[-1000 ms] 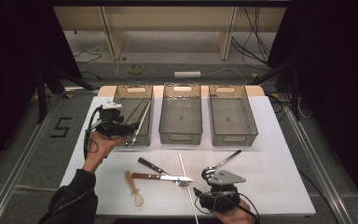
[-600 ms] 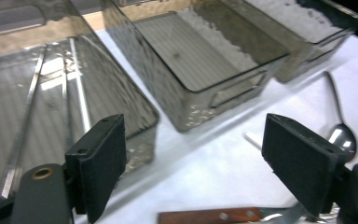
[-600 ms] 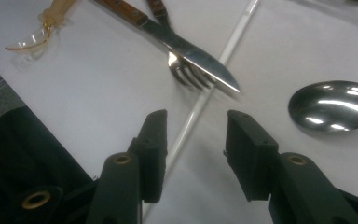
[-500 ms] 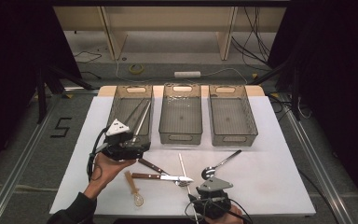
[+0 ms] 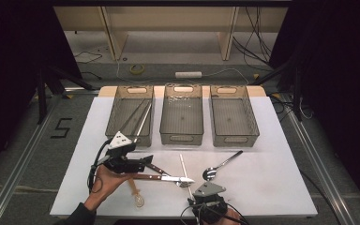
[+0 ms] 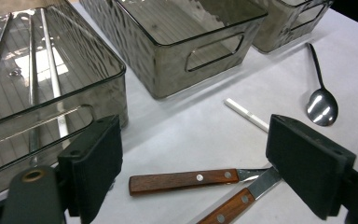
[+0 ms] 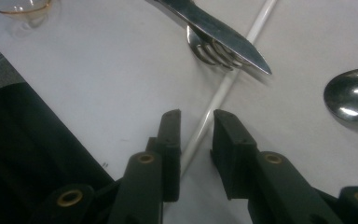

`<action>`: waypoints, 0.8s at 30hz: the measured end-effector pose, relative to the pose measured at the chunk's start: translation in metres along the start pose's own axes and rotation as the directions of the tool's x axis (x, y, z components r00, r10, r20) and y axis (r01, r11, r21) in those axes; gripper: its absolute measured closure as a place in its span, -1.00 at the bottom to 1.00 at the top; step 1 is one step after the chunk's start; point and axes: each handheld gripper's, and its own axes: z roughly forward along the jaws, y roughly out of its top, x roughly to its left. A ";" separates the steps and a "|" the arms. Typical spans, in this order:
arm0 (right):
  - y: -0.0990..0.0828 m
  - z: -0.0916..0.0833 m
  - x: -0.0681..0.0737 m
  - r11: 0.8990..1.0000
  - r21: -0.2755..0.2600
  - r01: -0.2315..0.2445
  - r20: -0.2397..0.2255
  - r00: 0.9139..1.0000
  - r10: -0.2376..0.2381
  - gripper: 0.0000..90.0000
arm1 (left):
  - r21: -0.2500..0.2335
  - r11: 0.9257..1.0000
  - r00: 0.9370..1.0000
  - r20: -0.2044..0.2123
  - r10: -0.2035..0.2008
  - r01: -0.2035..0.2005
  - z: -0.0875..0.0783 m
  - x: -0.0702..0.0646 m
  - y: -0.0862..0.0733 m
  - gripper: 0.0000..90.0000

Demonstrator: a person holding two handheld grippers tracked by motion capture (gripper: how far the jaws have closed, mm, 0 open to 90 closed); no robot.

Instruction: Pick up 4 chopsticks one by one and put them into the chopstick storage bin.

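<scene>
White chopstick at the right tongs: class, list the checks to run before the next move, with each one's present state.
1. White chopstick lies between the right tongs, which have just been closing: ok.
2. Pads grip it: not ok, a gap shows.
3. Chopstick free to lift: not ok, the steel fork and steel knife blade cross it.
4. Left tongs, just been opening, empty: ok.
5. Left smoky plastic bin has room: ok.

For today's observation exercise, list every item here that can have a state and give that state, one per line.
Left gripper: open, jaws just widened, above two wooden-handled utensils.
Right gripper: jaws closing astride the white chopstick, pads not yet pressing.
Left bin: holds chopsticks.
Middle bin: empty.
Right bin: empty.
Metal spoon: lying on table.
</scene>
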 end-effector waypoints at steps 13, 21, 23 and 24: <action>0.000 0.000 -0.005 0.999 0.010 -0.031 0.044 0.999 0.031 0.81 | 0.010 1.000 1.000 0.004 0.014 -0.014 0.000 -0.003 -0.002 -0.60; 0.000 -0.002 -0.018 0.993 0.014 -0.114 0.064 0.992 0.113 0.88 | 0.010 1.000 1.000 0.008 0.019 -0.019 0.000 -0.005 -0.002 -0.60; -0.001 -0.001 -0.017 0.994 0.008 -0.113 0.072 0.991 0.112 0.88 | 0.010 1.000 1.000 0.009 0.021 -0.021 0.000 -0.006 -0.002 -0.60; -0.001 -0.001 -0.017 0.994 0.006 -0.113 0.072 0.991 0.112 0.88 | 0.012 1.000 1.000 0.010 0.023 -0.023 0.000 -0.006 -0.002 -0.60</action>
